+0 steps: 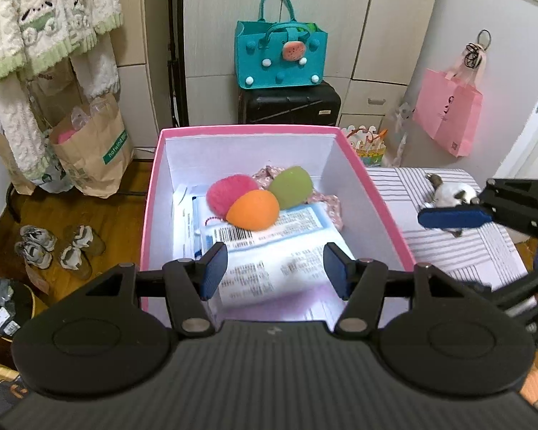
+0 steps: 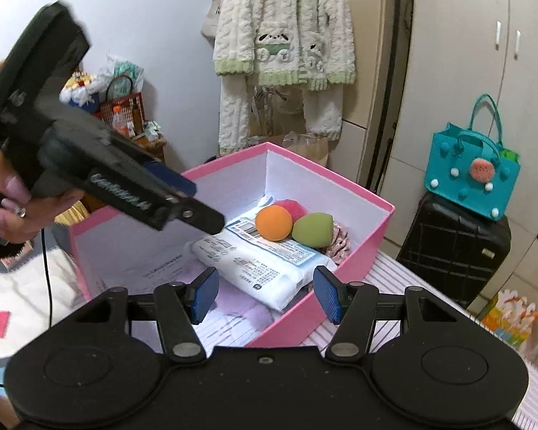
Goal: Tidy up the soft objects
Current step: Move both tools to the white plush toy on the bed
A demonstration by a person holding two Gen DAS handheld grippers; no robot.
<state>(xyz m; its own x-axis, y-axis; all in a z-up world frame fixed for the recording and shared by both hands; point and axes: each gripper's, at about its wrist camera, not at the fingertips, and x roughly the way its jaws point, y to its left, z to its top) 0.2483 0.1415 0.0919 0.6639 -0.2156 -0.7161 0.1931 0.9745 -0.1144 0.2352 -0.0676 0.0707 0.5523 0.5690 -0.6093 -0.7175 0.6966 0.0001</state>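
Both tools released above the pink box, soft things already inside.

The left tool (image 1: 274, 270) and right tool (image 2: 265, 295) hang with jaws apart and empty over the near end of the pink box (image 1: 150, 193); the white pack (image 2: 254, 265) lies flat as a base, with orange (image 1: 253, 209), pink (image 1: 229, 193) and green (image 1: 290, 188) puffs clustered at the far end.

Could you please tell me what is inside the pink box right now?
Inside the pink box lie three soft sponges, pink, orange and green, on white plastic packets, with floral cloth behind. Whatever lies under the packets is covered.
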